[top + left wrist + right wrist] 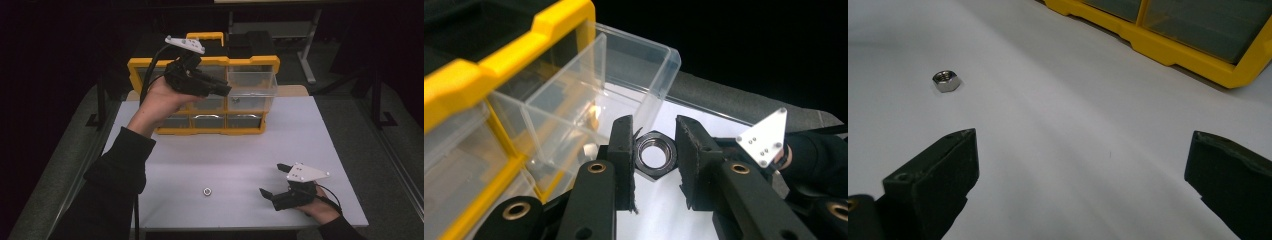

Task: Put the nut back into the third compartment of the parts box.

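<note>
My left gripper [654, 160] pinches a black hex nut [655, 154] beside the pulled-out clear drawer [624, 75]. My right gripper [1083, 180] rests spread wide on the table [1073, 110], a second nut [946, 80] nearby.

Your left gripper [226, 91] rides raised in your left hand [162, 97], dark-sleeved forearm angled up from the lower left, its jaws pointing right and clamped on a dark hex nut [654, 154]. Your right gripper [270, 181] lies low at the near right in your right hand [320, 209], jaws spread wide toward the left with nothing between them.
</note>
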Motion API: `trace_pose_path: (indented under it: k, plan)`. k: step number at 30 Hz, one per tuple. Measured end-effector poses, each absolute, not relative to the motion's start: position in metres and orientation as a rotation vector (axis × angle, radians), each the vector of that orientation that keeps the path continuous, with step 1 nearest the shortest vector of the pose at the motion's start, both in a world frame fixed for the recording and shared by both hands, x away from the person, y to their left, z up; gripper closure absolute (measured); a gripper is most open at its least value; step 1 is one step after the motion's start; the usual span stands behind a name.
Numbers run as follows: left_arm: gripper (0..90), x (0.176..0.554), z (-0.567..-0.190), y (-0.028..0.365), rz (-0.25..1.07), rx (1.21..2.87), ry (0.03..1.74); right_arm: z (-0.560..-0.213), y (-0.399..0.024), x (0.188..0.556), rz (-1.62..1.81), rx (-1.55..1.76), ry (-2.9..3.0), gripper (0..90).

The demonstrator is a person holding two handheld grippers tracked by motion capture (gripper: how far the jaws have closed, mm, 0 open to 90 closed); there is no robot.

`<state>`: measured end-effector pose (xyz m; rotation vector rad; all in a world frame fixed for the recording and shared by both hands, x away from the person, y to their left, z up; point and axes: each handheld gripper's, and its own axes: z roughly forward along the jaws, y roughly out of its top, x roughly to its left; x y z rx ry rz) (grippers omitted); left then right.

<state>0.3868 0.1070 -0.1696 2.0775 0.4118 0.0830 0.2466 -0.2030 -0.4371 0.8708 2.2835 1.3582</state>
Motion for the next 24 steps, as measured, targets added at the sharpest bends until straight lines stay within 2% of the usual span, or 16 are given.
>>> trace_pose_path:
  k: [24]
  plan:
    - [69.8,0.417,-0.175,0.073,0.123,2.106,0.465,-0.437,-0.205,0.246,1.372,0.875,2.273,0.5]
